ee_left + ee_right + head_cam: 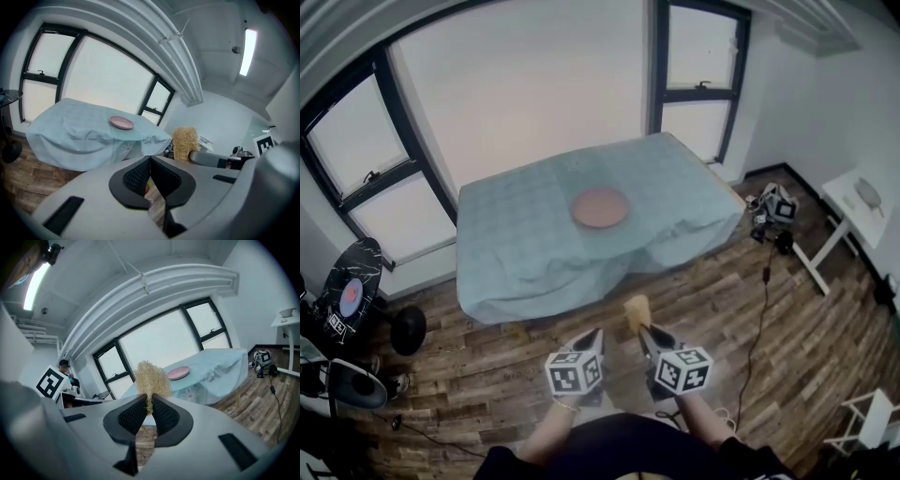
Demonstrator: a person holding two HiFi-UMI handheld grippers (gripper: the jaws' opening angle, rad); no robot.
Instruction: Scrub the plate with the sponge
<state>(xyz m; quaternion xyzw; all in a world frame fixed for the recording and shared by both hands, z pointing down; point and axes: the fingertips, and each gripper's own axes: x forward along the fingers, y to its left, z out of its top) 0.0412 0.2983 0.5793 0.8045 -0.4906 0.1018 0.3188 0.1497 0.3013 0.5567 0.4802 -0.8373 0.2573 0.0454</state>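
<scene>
Left tool [592, 337]: held low at the bottom centre of the head view, over the wooden floor [478, 380]. In its own view [150, 161] the jaws are seen pressed together at the tips, with nothing between them.
Right tool [645, 334]: held just beside the left tool, on its right. In its own view [150, 405] the jaws are clamped on the sponge [151, 376].
Sponge [637, 312]: a pale yellow, fibrous scrubber. It is pinched at its lower end, and the bulk stands above the jaw tips. It is carried in the air, well apart from the plate [601, 207], and is seen at centre right in the left gripper view [184, 143].
Worktop [516, 244]: set in the middle of the head view, beyond both tools. It is covered by a light blue cloth that hangs over its edges.
Plate: pink and round, laid flat near the middle of the worktop and touched by neither tool. It is also seen in both gripper views [122, 123] [178, 372].
Windows [534, 84]: dark-framed, seen behind the worktop along the top of the frame.
</scene>
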